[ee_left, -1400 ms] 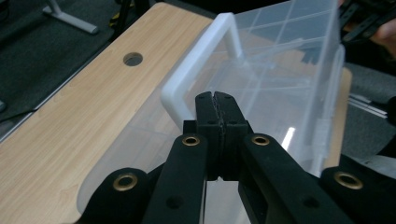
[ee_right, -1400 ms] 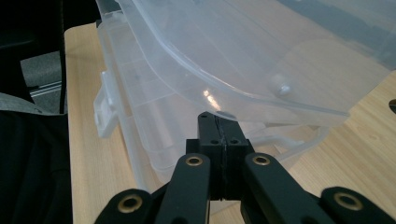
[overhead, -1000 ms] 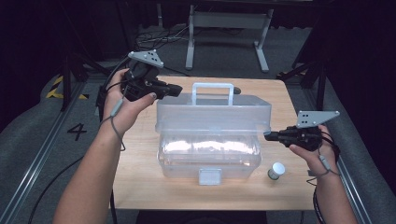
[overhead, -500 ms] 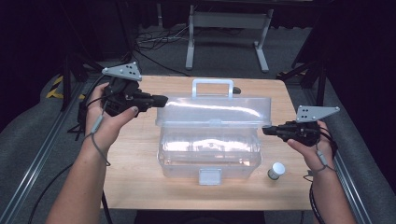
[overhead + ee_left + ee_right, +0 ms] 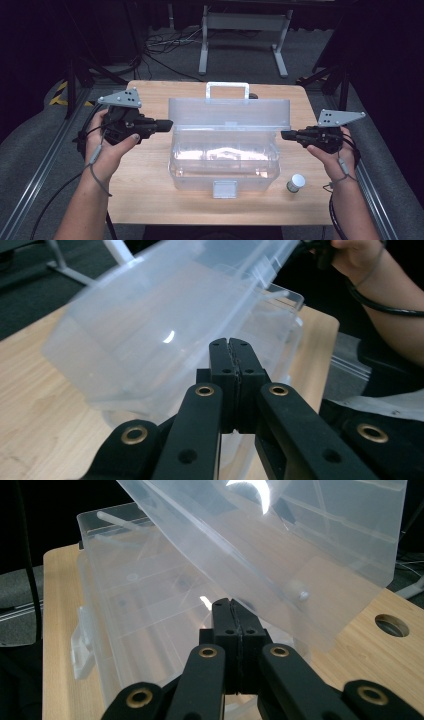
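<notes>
Right now the clear plastic lidded storage box (image 5: 223,160) sits mid-table on the pale wooden table (image 5: 145,200), its long axis running from nine to three o'clock, white latch (image 5: 224,189) facing six. Its lid (image 5: 229,113) stands raised, hinged along the twelve o'clock edge; what lies inside is too hazy to tell. A small white-capped jar (image 5: 296,183) stands near the box's four o'clock corner. The left gripper (image 5: 166,125) points toward three at the lid's end, jaws clenched on nothing. The right gripper (image 5: 286,134) points toward nine, jaws likewise pressed together, empty.
</notes>
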The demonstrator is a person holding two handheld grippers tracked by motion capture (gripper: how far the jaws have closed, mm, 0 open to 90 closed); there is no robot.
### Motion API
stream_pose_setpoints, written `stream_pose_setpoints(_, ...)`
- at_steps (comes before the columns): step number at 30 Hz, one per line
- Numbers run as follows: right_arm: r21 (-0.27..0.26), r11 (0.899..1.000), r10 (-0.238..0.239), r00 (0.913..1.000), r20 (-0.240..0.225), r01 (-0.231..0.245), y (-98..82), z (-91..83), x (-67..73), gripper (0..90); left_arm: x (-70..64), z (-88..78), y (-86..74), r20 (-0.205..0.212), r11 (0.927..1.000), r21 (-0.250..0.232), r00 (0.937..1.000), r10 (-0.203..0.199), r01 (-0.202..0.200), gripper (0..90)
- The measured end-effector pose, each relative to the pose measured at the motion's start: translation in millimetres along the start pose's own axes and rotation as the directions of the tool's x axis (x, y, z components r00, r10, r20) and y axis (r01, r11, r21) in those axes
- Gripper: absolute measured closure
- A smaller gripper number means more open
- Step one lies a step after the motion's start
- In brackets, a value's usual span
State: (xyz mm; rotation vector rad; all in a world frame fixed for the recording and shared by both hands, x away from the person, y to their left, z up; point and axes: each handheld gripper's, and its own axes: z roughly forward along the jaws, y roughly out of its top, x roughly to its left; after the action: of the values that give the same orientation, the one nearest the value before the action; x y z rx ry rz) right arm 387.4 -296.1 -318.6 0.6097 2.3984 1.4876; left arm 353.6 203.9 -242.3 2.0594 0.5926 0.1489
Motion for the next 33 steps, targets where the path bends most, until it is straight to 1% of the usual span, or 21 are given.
stream_pose_setpoints(3, -0.007, 1.000, 0.004, 1.0000, 0.006, -0.004, 1.0, 0.2, -0.8, 90.0, -1.4, 4.7, -10.6, -0.012, 1.0000, -0.003, 0.9999, 0.006, -0.006, 89.9)
stream_pose_setpoints(4, -0.010, 1.000, 0.007, 0.9999, 0.008, -0.006, 1.3, 0.4, -1.1, 90.0, -1.6, 6.5, -14.9, -0.013, 0.9999, -0.017, 0.9999, 0.000, 0.000, 89.9)
stream_pose_setpoints(6, -0.014, 1.000, 0.006, 0.9999, 0.010, -0.006, 1.9, 0.6, -1.6, 90.0, -0.7, 8.4, -21.1, -0.010, 0.9992, -0.039, 0.9999, 0.004, -0.004, 89.9)
stream_pose_setpoints(7, -0.015, 1.000, 0.008, 0.9999, 0.012, -0.007, 2.0, 0.6, -1.7, 90.0, -0.1, 9.3, -23.8, -0.008, 0.9989, -0.044, 0.9999, 0.012, -0.012, 89.9)
stream_pose_setpoints(8, -0.017, 1.000, 0.009, 0.9999, 0.013, -0.008, 2.1, 0.7, -1.9, 90.0, 0.0, 10.5, -26.6, -0.013, 0.9984, -0.052, 0.9997, 0.020, -0.021, 89.9)
stream_pose_setpoints(11, -0.021, 1.000, 0.009, 0.9999, 0.014, -0.008, 2.3, 0.8, -2.4, 90.0, 0.5, 14.6, -34.5, 0.000, 0.9972, -0.068, 0.9995, 0.032, -0.032, 89.9)
stream_pose_setpoints(12, -0.022, 1.000, 0.010, 0.9998, 0.015, -0.009, 2.4, 0.8, -2.5, 90.0, 0.4, 16.1, -37.0, -0.001, 0.9965, -0.076, 0.9994, 0.034, -0.034, 89.9)
stream_pose_setpoints(15, -0.025, 1.000, 0.011, 0.9998, 0.017, -0.011, 2.4, 0.9, -2.7, 90.0, 1.4, 19.6, -42.6, 0.019, 0.9948, -0.098, 0.9994, 0.031, -0.029, 89.9)
stream_pose_setpoints(18, -0.026, 1.000, 0.010, 0.9998, 0.020, -0.010, 2.5, 0.9, -2.4, 90.0, 3.4, 26.0, -48.4, 0.009, 0.9931, -0.114, 0.9995, 0.031, -0.030, 89.9)
stream_pose_setpoints(19, -0.026, 1.000, 0.009, 0.9997, 0.021, -0.009, 2.5, 1.0, -2.2, 90.0, 4.8, 28.4, -50.2, 0.013, 0.9926, -0.118, 0.9995, 0.028, -0.026, 89.9)
stream_pose_setpoints(22, -0.027, 1.000, 0.008, 0.9997, 0.025, -0.007, 2.7, 1.2, -1.8, 90.0, 9.0, 36.3, -55.3, 0.004, 0.9891, -0.147, 0.9999, 0.012, -0.011, 89.9)
stream_pose_setpoints(24, -0.025, 1.000, 0.008, 0.9996, 0.025, -0.008, 2.7, 1.1, -1.5, 90.0, 11.3, 41.0, -57.5, -0.016, 0.9884, -0.152, 0.9999, -0.004, 0.001, 89.9)
stream_pose_setpoints(26, -0.026, 1.000, 0.007, 0.9997, 0.024, -0.006, 2.5, 1.2, -1.5, 90.0, 13.2, 44.8, -58.9, -0.039, 0.9875, -0.158, 0.9992, -0.007, 0.001, 89.8)
stream_pose_setpoints(27, -0.028, 1.000, 0.006, 0.9997, 0.025, -0.006, 2.4, 1.2, -1.6, 90.0, 14.5, 46.9, -59.5, -0.039, 0.9861, -0.166, 0.9991, -0.018, 0.011, 89.8)
stream_pose_setpoints(29, -0.029, 1.000, 0.006, 0.9997, 0.024, -0.005, 2.3, 1.2, -1.8, 90.0, 15.8, 49.2, -59.8, -0.052, 0.9857, -0.168, 0.9983, -0.026, 0.017, 89.9)
stream_pose_setpoints(31, -0.030, 1.000, 0.005, 0.9996, 0.026, -0.004, 2.3, 1.2, -1.7, 90.0, 16.8, 50.5, -59.6, -0.069, 0.9857, -0.168, 0.9973, -0.026, 0.014, 89.9)
stream_pose_setpoints(33, -0.032, 0.999, 0.005, 0.9996, 0.027, -0.004, 2.2, 1.3, -1.8, 90.0, 18.1, 51.1, -59.4, -0.090, 0.9832, -0.182, 0.9954, -0.034, 0.017, 89.9)
